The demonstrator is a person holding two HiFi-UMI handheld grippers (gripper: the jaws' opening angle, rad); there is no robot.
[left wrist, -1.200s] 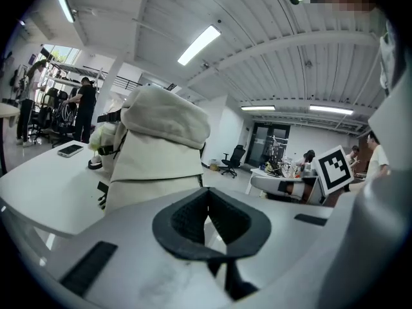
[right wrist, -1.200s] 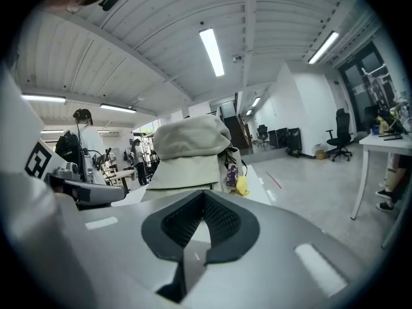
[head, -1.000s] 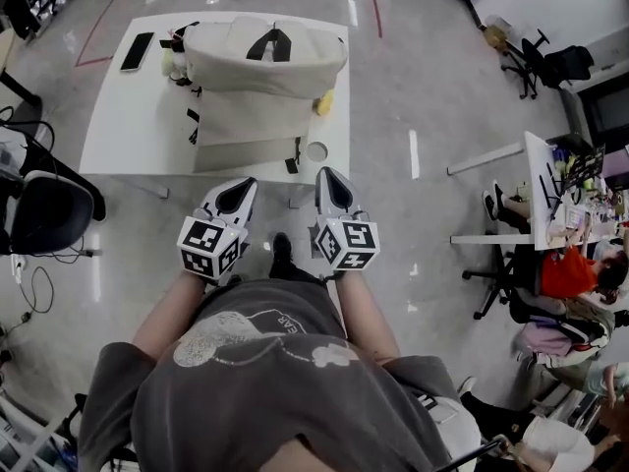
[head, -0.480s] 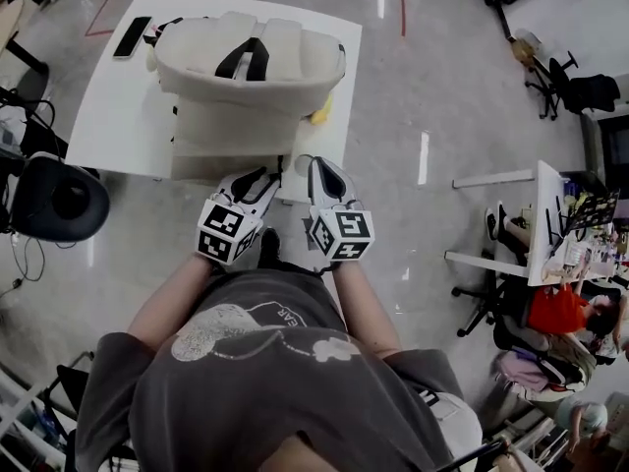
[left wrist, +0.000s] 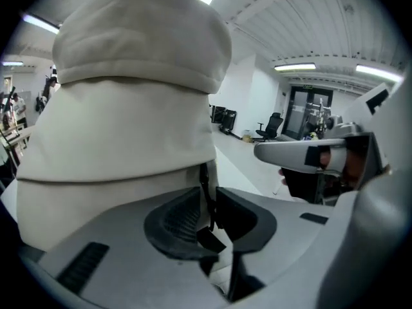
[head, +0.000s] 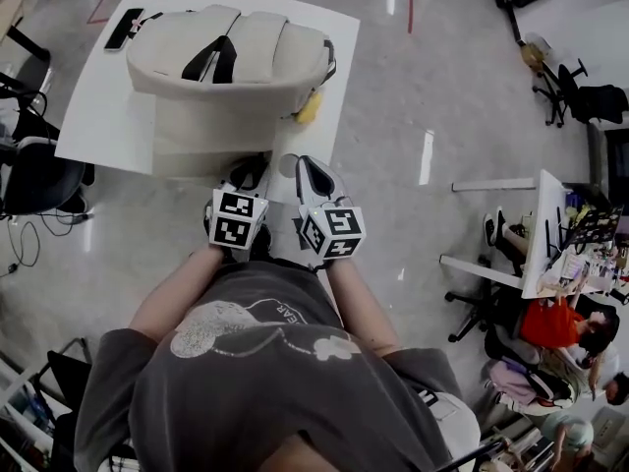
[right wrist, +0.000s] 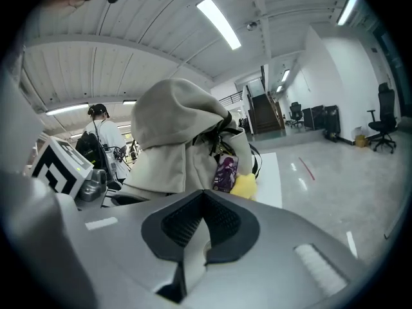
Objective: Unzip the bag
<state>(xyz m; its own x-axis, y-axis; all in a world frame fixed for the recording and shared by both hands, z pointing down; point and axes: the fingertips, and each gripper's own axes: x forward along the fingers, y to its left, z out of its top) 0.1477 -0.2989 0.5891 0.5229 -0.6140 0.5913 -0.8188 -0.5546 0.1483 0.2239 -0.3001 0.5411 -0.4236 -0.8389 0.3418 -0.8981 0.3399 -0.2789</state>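
Just one bag (head: 236,77), two tongs (head: 250,171) (head: 311,167).

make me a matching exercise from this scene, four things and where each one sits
Things:
1 bag
2 phone
3 yellow charm
4 black chair

Places:
A on the floor, left of the table
B far left corner of the table
C middle of the table
D at the bag's right end

Pairs: 1-C, 2-B, 3-D, 4-A
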